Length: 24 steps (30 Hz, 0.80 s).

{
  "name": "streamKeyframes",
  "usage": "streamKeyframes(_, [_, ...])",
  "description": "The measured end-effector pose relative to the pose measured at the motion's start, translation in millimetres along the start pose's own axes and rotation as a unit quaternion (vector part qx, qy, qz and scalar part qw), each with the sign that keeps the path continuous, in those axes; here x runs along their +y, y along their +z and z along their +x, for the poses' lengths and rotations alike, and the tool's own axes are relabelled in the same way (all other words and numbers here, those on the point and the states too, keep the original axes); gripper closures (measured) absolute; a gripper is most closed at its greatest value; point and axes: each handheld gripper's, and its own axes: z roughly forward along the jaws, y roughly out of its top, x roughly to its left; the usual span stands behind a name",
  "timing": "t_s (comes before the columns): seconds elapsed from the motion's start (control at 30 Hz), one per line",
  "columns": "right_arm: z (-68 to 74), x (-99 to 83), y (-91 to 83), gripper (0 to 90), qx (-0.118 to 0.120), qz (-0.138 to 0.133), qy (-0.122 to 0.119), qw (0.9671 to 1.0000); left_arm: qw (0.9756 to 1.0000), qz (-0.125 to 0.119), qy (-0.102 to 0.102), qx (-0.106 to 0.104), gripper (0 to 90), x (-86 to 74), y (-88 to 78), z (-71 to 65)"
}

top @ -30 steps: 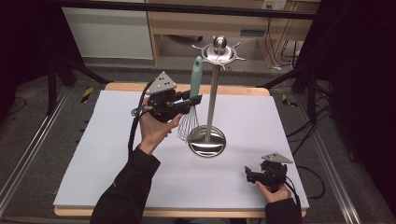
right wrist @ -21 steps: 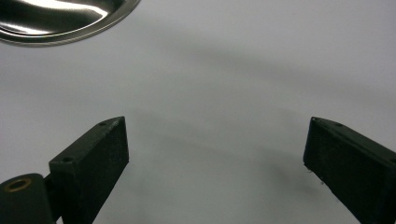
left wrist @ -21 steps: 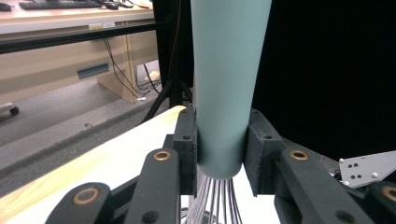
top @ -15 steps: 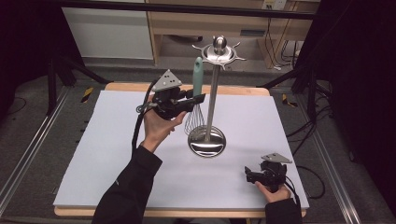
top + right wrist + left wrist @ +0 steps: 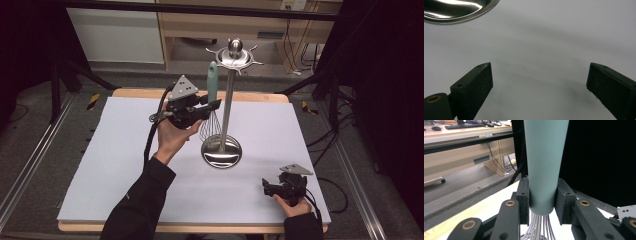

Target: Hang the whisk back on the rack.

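A wire whisk with a long pale green handle (image 5: 212,85) is held upright near the middle of the high view, its handle pointing up and squeezed between the closed jaws of the left gripper (image 5: 206,108), just left of the shiny metal stand with a round base and hooked top (image 5: 227,100). The hooks are seen higher than the handle tip, so a lift is probably needed. The right gripper (image 5: 266,187) is seen at the lower right, well apart, its jaws wide open and empty.

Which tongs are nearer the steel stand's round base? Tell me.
Left. The left tongs hold the whisk above the base, beside the pole; the right tongs rest open, farther off at the table's near right.
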Motion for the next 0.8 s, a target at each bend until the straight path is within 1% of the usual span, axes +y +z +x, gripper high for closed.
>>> streamKeyframes(0.1, [0.1,0.0,-0.1,7.1,0.0,-0.001,-0.001,1.0,0.9999,0.004,0.009,0.01,66.0,-1.6,2.3,-2.2])
streamKeyframes(0.2, [0.4,0.1,-0.4,7.2,0.0,-0.001,0.0,1.0,1.0,0.004,0.003,0.006,67.4,-2.3,2.9,-1.7])
streamKeyframes(0.27, [0.1,0.1,-0.4,7.2,0.0,-0.001,-0.001,1.0,0.9999,0.004,0.004,0.009,67.4,-2.4,2.9,-1.9])
streamKeyframes(0.4, [0.2,0.1,-0.2,7.2,0.0,-0.001,-0.003,1.0,0.9999,0.006,0.005,0.007,66.9,-2.3,2.3,-2.1])
streamKeyframes(0.47, [0.4,0.1,-0.6,7.1,0.0,-0.001,0.0,1.0,0.9999,0.006,0.008,0.005,64.1,-2.8,2.0,-2.4])
streamKeyframes(0.5, [0.2,0.1,-0.6,7.1,0.0,-0.001,-0.001,1.0,1.0,0.002,0.008,0.004,61.3,-4.2,1.8,-2.7])
streamKeyframes(0.57, [0.4,0.1,-0.6,7.1,0.0,-0.001,0.001,1.0,0.9999,0.003,0.012,0.008,56.5,-9.4,1.6,-3.0])
streamKeyframes(0.6, [0.4,0.1,-0.6,7.1,0.0,-0.001,0.001,1.0,0.9999,0.003,0.012,0.008,52.4,-9.4,1.6,-3.0])
streamKeyframes(0.63, [0.3,0.1,-0.7,7.1,0.0,-0.001,-0.002,1.0,0.9999,0.005,0.012,0.009,52.4,-11.2,1.0,-2.3])
streamKeyframes(0.7, [0.3,0.1,-0.8,7.1,0.0,-0.002,-0.002,1.0,0.9999,0.005,0.009,0.01,49.0,-13.0,-0.3,-1.1])
streamKeyframes(0.8, [0.2,-0.1,-0.5,7.1,0.0,0.0,0.0,1.0,1.0,0.003,0.004,0.001,44.3,-15.3,-6.2,1.0])
